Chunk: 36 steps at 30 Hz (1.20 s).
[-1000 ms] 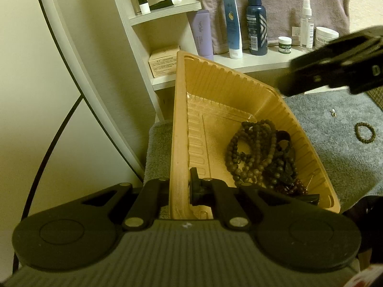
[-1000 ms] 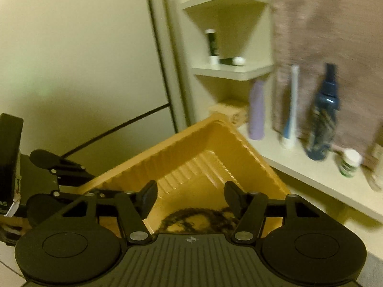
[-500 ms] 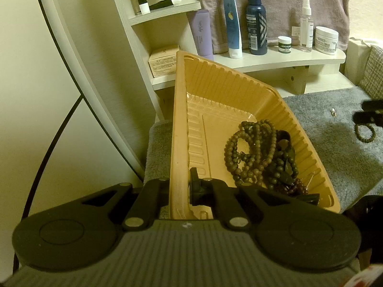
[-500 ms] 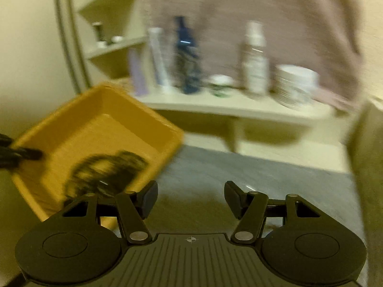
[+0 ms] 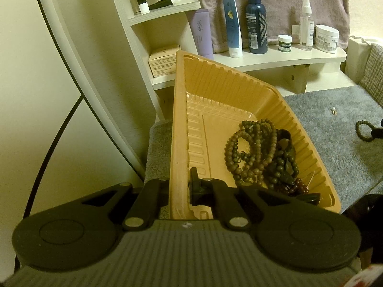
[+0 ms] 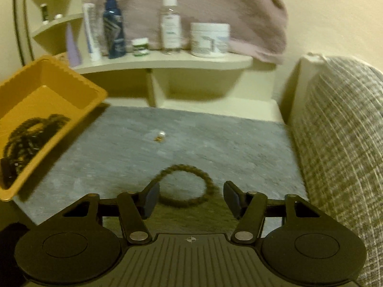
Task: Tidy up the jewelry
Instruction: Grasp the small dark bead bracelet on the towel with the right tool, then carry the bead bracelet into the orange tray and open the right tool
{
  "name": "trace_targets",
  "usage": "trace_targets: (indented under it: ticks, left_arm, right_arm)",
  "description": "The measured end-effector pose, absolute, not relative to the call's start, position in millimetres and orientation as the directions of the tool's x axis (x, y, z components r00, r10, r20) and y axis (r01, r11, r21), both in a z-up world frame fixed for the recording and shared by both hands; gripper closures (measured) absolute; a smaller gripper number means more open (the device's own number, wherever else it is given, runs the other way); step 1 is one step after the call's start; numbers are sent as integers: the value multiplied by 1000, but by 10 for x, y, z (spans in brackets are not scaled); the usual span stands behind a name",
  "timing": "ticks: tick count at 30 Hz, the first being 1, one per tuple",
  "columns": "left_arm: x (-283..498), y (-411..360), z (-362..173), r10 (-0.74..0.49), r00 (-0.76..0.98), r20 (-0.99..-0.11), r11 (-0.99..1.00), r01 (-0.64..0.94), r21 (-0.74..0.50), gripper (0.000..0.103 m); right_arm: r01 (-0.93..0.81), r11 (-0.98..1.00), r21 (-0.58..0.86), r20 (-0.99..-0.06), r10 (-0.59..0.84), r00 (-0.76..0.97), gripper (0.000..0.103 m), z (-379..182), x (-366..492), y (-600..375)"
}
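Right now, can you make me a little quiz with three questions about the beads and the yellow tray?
1. True or false: the left gripper is clamped on the tray rim.
2. Which lies nearest the open right gripper? A) bead bracelet B) small earring C) white jar
3. Fill in: the bead necklaces lie inside the ____.

Key: 1 true; 2 A; 3 tray.

Cream wall (image 5: 36,83); pale corner shelves (image 5: 167,9) with toiletry bottles (image 5: 257,16); mauve towel (image 6: 215,4); grey mat (image 6: 215,143).
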State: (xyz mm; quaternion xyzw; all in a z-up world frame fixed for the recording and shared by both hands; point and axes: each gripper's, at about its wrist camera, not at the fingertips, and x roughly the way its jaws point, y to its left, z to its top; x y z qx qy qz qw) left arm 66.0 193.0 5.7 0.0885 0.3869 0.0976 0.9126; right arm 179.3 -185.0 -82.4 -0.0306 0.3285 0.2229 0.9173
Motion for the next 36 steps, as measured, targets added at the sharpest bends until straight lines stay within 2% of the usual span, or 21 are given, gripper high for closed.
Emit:
trace_targets:
  ticks: [1, 3, 12, 14, 24, 36]
  left_arm:
    - [661, 1928, 57, 247, 681, -689, 965, -110, 237, 99]
    - [662, 1929, 57, 247, 681, -690, 965, -111, 237, 99]
    - [663, 1932, 52, 250, 677, -692, 964, -110, 241, 99]
    - [663, 1933, 53, 250, 677, -692, 964, -111, 240, 99]
    - [661, 1933, 52, 250, 678, -691, 964, -110, 241, 99]
    - [658, 1932, 53, 250, 678, -691, 964, -110, 241, 99]
  right_arm:
    - [-425, 901, 88, -623, 383, 682, 60, -844, 1816, -1852]
    - [-422, 903, 80, -630, 374, 681, 65, -876, 1863, -1832]
    - [-402, 914, 57, -649, 340, 680, 84, -930, 2035, -1791]
    - [-402, 915, 43, -654, 330, 681, 96, -919, 2048, -1777]
    - [-440, 898, 3, -572, 362, 736, 96, -609, 1859, -1670]
    - [-575, 818, 12, -438, 521, 732, 96, -7, 1639, -1218]
